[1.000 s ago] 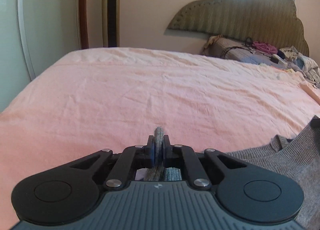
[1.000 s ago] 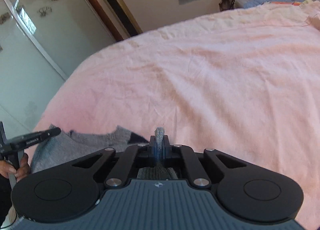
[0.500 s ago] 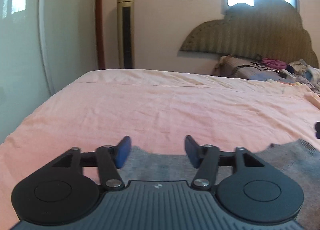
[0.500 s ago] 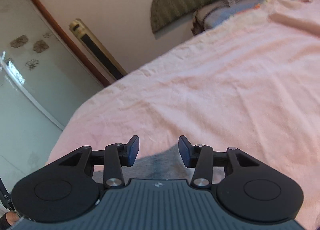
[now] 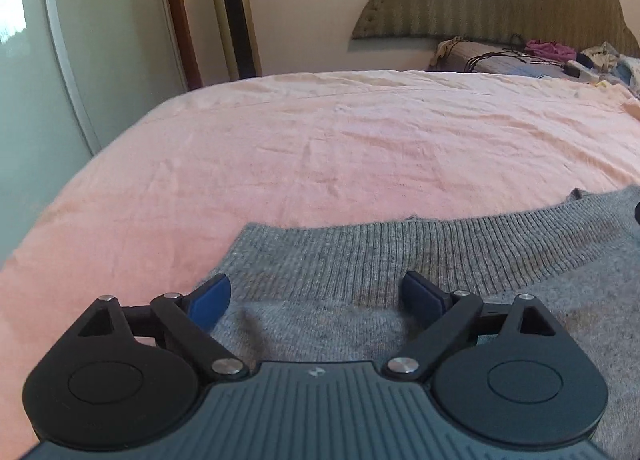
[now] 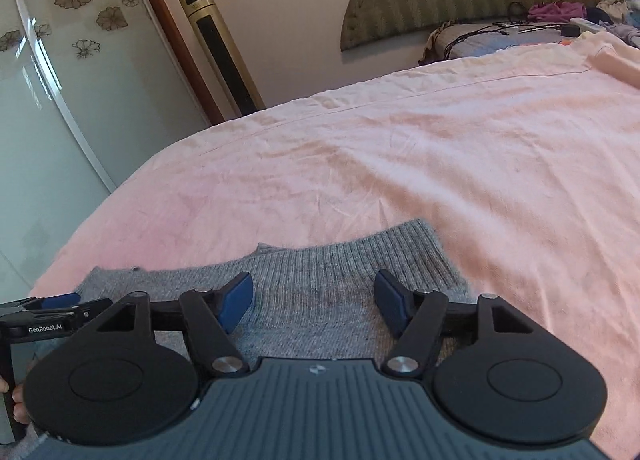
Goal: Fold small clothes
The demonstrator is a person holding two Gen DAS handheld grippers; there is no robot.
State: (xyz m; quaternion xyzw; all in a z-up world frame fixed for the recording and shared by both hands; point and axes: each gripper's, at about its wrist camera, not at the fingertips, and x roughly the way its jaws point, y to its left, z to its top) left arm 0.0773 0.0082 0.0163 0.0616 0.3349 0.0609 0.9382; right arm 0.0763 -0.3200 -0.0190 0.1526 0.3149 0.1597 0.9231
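A grey knitted sweater [image 5: 400, 256] lies flat on the pink bed sheet [image 5: 320, 148], its ribbed hem toward the far side. My left gripper [image 5: 316, 292] hovers over the hem's left corner, its jaws opening wide, blue pads clear of the knit. In the right wrist view the same sweater [image 6: 328, 268] shows its right hem corner. My right gripper [image 6: 314, 298] hangs above it, jaws opening, nothing pinched between the pads. The left gripper [image 6: 60, 302] also shows at the lower left edge of the right wrist view.
A padded headboard [image 5: 500, 0] stands at the far end with a heap of clothes and cables [image 5: 540, 56] below it. A gold tower fan [image 6: 220, 52] and a glass wardrobe door [image 6: 48, 100] stand to the left. A hand [image 6: 16, 400] shows at the lower left.
Both grippers were shut on the sweater's hem a second ago; both have let go and spread their jaws. The sweater has dropped flat onto the sheet, and both grippers have sunk lower.
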